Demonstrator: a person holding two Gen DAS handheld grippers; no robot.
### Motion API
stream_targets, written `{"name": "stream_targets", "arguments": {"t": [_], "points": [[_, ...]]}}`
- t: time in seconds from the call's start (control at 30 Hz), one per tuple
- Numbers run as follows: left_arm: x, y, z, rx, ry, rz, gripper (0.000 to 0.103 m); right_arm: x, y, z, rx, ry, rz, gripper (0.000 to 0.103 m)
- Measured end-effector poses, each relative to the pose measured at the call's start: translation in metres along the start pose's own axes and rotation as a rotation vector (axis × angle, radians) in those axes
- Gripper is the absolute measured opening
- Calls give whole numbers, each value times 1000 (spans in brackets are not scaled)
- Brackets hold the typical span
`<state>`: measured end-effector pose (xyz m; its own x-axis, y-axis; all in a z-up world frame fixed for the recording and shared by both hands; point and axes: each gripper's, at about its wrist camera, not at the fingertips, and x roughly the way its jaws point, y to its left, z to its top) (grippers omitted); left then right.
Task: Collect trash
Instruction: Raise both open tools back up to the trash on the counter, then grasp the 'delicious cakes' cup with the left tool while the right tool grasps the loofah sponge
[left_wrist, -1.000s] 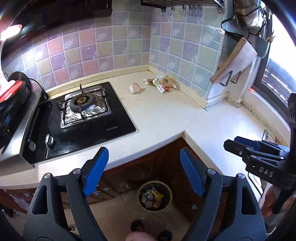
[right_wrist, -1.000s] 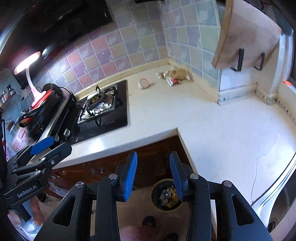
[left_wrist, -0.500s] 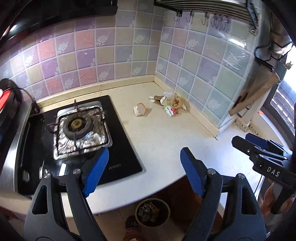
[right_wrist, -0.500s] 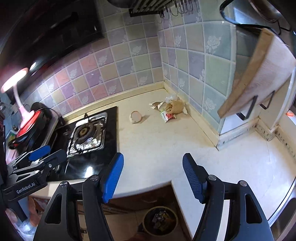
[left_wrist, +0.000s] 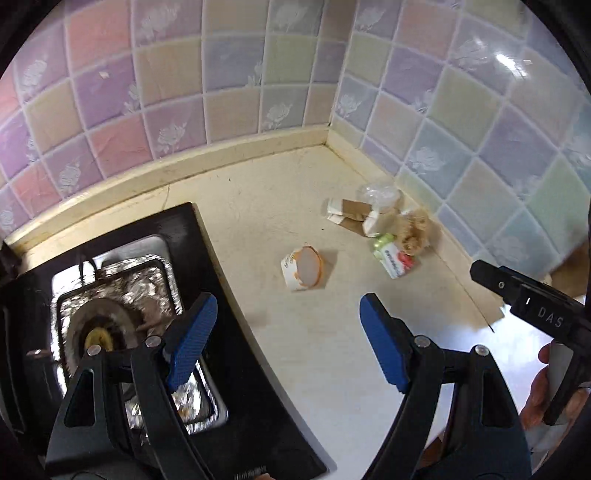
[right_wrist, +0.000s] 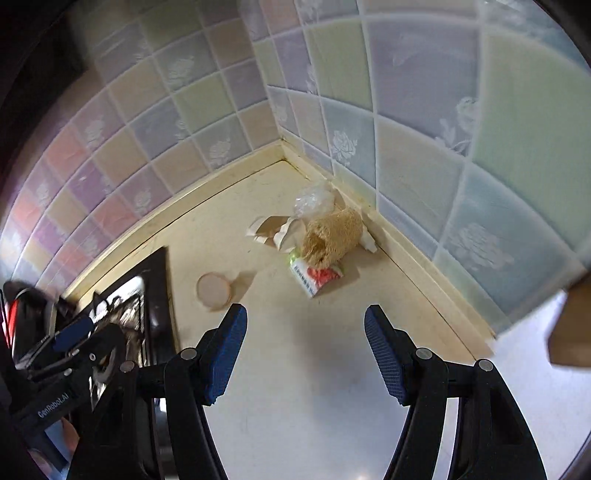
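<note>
Where tiled walls (right_wrist: 424, 110) meet, trash pile (right_wrist: 325, 236), paper cup (left_wrist: 303, 267) beside stove (left_wrist: 122, 317), both grippers' fingers (right_wrist: 225, 354) spread, empty.

Both views are bright and fairly evenly lit, with strong fisheye bending: the tile lines bow outward and black vignette fills the corners. In the left wrist view a white glare spot sits on the tiles (left_wrist: 506, 59) at upper right, and the foil (left_wrist: 122, 295) at lower left glints and smears with motion blur. In the right wrist view the counter (right_wrist: 314, 406) washes out to white toward the bottom, the left edge is streaked, and the cup (right_wrist: 213, 290) casts a soft shadow to its right.
</note>
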<state>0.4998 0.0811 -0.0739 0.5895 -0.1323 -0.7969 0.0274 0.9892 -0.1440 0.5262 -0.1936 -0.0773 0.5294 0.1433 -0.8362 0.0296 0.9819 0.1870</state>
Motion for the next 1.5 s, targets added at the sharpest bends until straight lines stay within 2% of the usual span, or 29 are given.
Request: {"name": "stream_targets", "arguments": {"t": [0.17,0.27,0.57,0.63,0.67,0.73,0.9,1.07,1.13,1.2,1.23,1.33,1.37,1.5], "points": [[71,16,20,-42,92,-25,77,67,2,30,38,11,-49,67],[97,21,24,-58,125,-38,77,93,5,39,48,22,-60,67],[138,26,23,-75,198,-65,77,155,14,63,32,68,-155,66],[146,26,22,-79,214,-75,77,165,13,64,35,77,-163,54],[148,27,22,-80,219,-78,77,170,12,64,35,88,-163,44],[153,26,21,-83,227,-80,77,174,9,63,42,77,-148,42],[165,22,17,-85,258,-87,77,170,10,59,23,48,-140,30],[172,14,17,-88,273,-98,77,153,11,48,-18,42,-147,27],[174,12,17,-92,280,-107,73,145,12,44,-28,30,-146,27],[177,8,16,-94,293,-118,63,137,11,40,-31,22,-141,26],[177,6,16,-90,286,-117,62,133,10,39,-33,18,-139,26],[176,0,14,-87,281,-127,42,121,9,33,-34,3,-133,26],[176,-1,13,-92,286,-136,32,117,8,31,-34,-3,-130,25],[163,-6,11,-95,244,-139,27,100,4,26,-39,-24,-126,25]]}}
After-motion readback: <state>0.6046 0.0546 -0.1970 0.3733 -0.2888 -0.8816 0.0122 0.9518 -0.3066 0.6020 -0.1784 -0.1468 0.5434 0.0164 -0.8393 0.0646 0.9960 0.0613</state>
